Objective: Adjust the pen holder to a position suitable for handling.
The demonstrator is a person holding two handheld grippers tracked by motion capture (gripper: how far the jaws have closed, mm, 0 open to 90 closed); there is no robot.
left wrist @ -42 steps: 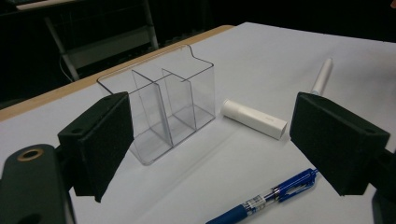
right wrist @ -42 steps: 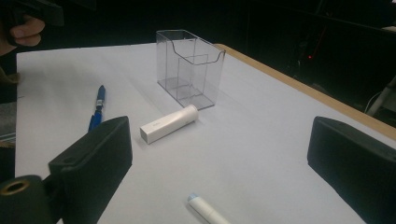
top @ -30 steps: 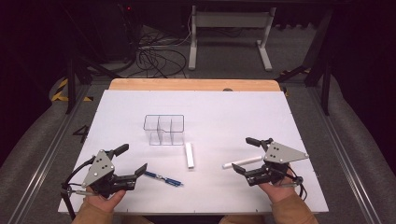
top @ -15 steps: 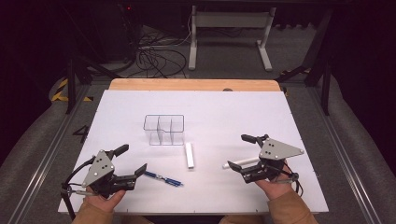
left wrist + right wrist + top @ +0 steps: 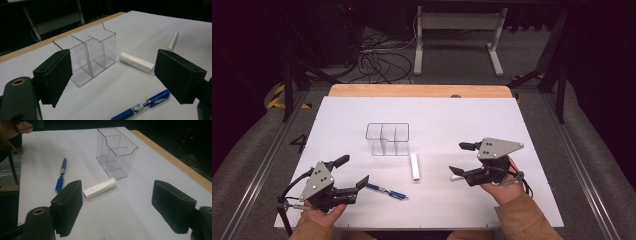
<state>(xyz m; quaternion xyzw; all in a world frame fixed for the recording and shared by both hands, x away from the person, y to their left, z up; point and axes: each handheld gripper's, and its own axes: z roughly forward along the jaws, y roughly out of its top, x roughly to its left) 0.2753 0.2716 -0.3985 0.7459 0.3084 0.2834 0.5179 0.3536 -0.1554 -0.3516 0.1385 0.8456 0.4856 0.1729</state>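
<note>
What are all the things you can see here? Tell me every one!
table: one, white top, wooden far edge
box: one, clear, with dividers, mid-table
tube: one, white, lying just in front of the box
blue pen: one, lying by the left gripper
white pen: one, lying by the right gripper's lower jaw
cables: a tangle, black, floor behind the table
left gripper: one, black and grey, open, near left
right gripper: one, black and grey, jaws just been closing, not pressing the white pen
hands: two, near edge, each holding a gripper
</note>
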